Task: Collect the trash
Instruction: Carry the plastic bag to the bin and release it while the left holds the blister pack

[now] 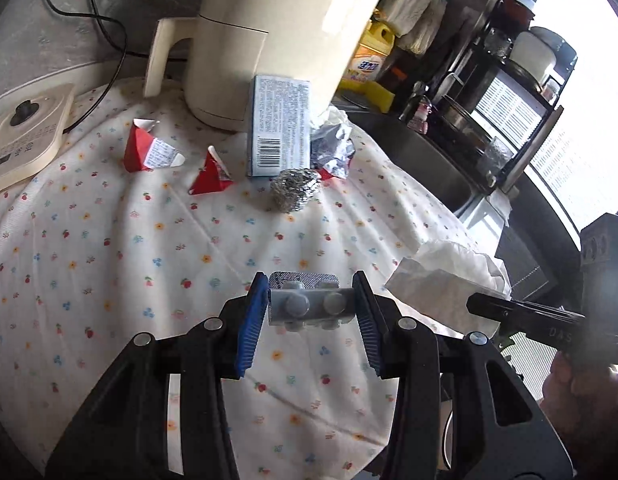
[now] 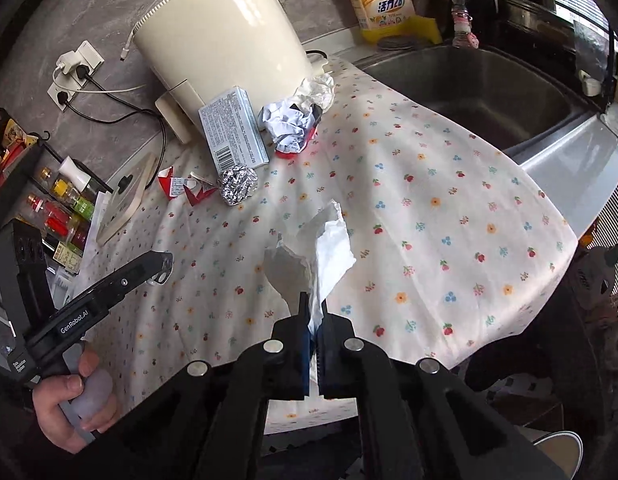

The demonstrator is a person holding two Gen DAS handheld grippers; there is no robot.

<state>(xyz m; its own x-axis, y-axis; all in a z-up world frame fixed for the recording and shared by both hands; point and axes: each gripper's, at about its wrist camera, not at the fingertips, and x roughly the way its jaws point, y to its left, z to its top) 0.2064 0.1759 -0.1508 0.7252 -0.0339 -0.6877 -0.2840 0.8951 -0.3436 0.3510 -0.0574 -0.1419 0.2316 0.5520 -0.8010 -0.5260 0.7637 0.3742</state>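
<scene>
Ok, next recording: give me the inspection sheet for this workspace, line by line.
Surface: floral tablecloth over the counter.
Job's things: blister pack between the left gripper fingers; white tissue pinched by the right gripper; foil ball, crumpled wrapper, two torn red cartons and a blue-grey box lying on the cloth.
Clutter: cream appliance, detergent bottle, control pad.
Grippers: left shut on the pack, right shut on the tissue.
Cables: black cord running to wall sockets.
Surroundings: steel sink.
</scene>
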